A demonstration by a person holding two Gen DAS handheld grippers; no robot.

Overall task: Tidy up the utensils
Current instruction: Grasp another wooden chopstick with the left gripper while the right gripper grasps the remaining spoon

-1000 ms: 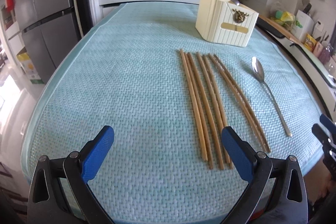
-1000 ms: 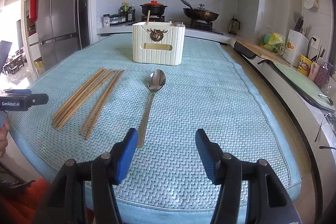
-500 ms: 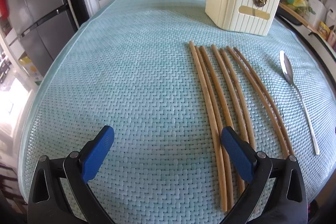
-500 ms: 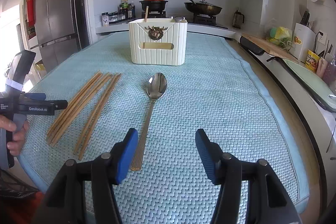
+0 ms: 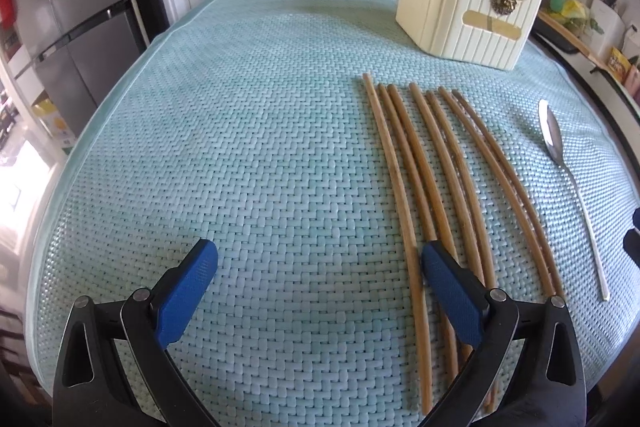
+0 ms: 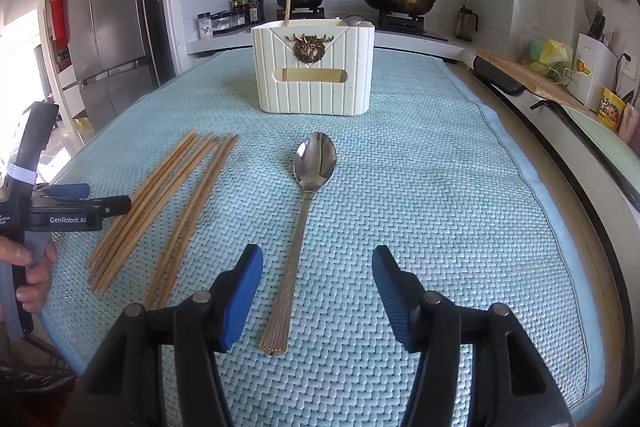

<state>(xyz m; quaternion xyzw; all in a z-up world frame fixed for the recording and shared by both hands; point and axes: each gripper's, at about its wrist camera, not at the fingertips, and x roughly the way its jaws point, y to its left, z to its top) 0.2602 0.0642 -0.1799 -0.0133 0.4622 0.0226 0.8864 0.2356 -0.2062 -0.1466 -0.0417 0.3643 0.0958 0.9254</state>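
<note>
- Both grippers have come forward over the mat since a second ago: the chopsticks now run under the left one, and the spoon handle reaches between the right one's fingers.
- Left wrist view: the left gripper (image 5: 316, 283) hangs over the woven blue mat (image 5: 240, 147) with its blue-padded fingers spread wide and nothing between them.
- Its right finger (image 5: 452, 291) sits over the near ends of the chopsticks (image 5: 436, 171), which lie side by side in a loose row (seven can be counted at the far tips).
- A spoon (image 5: 560, 167) lies to the right of the chopsticks, apart from them, bowl pointing away.
- A cream holder (image 5: 460, 19) stands beyond the chopstick tips, with one wooden stick poking out of its top.
- Right wrist view: the right gripper (image 6: 316, 291) is also spread wide and holds nothing.
- The spoon (image 6: 308, 195) lies just left of its centre line, handle end near the left finger (image 6: 240, 299).
- The chopsticks (image 6: 168, 203) lie further left, with the left gripper (image 6: 80, 203) over their near ends and a hand (image 6: 32, 267) gripping its handle.
- The cream holder (image 6: 316, 71) stands upright behind the spoon bowl, well apart from it.
</note>
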